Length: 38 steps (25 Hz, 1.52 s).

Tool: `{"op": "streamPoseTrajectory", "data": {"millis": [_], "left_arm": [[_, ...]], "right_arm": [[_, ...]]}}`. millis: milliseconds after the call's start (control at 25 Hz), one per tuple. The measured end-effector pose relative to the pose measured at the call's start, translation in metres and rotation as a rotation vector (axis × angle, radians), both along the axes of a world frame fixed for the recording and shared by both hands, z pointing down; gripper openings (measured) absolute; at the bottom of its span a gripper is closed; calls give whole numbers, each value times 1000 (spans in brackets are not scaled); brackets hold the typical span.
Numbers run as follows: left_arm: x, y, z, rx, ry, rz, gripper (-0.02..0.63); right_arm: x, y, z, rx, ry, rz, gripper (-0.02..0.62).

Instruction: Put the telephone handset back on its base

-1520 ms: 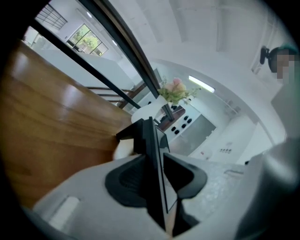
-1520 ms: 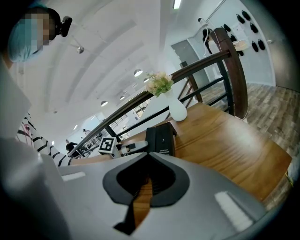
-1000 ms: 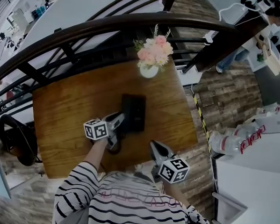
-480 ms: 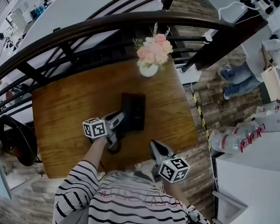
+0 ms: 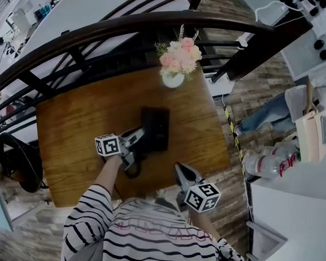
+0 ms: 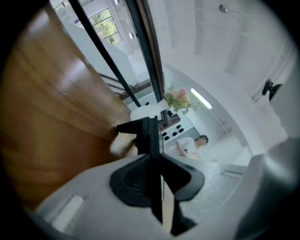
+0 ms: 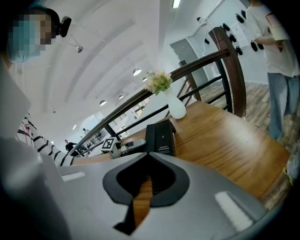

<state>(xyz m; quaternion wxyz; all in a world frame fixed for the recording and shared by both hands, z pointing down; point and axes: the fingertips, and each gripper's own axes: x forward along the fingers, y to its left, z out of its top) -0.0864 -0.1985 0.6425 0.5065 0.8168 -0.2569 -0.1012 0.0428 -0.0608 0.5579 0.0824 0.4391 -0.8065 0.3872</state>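
The black telephone base [image 5: 157, 129] stands in the middle of the wooden table [image 5: 71, 122]; the right gripper view shows it too [image 7: 161, 137]. My left gripper [image 5: 138, 139] is at the base's left side, shut on the black handset [image 5: 143, 145]. In the left gripper view the handset [image 6: 151, 136] runs edge-on between the pads of the left gripper [image 6: 153, 159]. A dark cord [image 5: 131, 172] loops under it. My right gripper [image 5: 178, 167] hovers at the table's near edge, shut with nothing in it [image 7: 149, 157].
A white vase of pink flowers [image 5: 174, 78] stands at the table's far edge, behind the base. A dark curved railing [image 5: 103, 31] runs past the far side. A person in jeans [image 5: 261, 119] stands on the floor to the right.
My left gripper has shifted a little up and to the left with the handset. The person at the right has moved. The right gripper has stayed put.
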Motion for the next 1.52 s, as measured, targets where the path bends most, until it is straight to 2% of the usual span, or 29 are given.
{"op": "streamPoseTrajectory", "data": {"millis": [520, 720, 920, 1240, 1520], "left_arm": [[-4, -4, 8, -11, 63, 23, 64], [-4, -5, 7, -15, 65, 28, 64], [-3, -6, 14, -20, -12, 40, 69], [-6, -8, 15, -34, -77, 11, 98], [-6, -5, 11, -14, -120, 6, 170]], "right_arm": [[-6, -2, 2, -6, 8, -5, 2], [-8, -4, 3, -8, 6, -6, 2], [-7, -6, 5, -10, 6, -7, 2], [-11, -8, 3, -4, -3, -14, 2], [-8, -9, -1, 8, -3, -15, 2]]}}
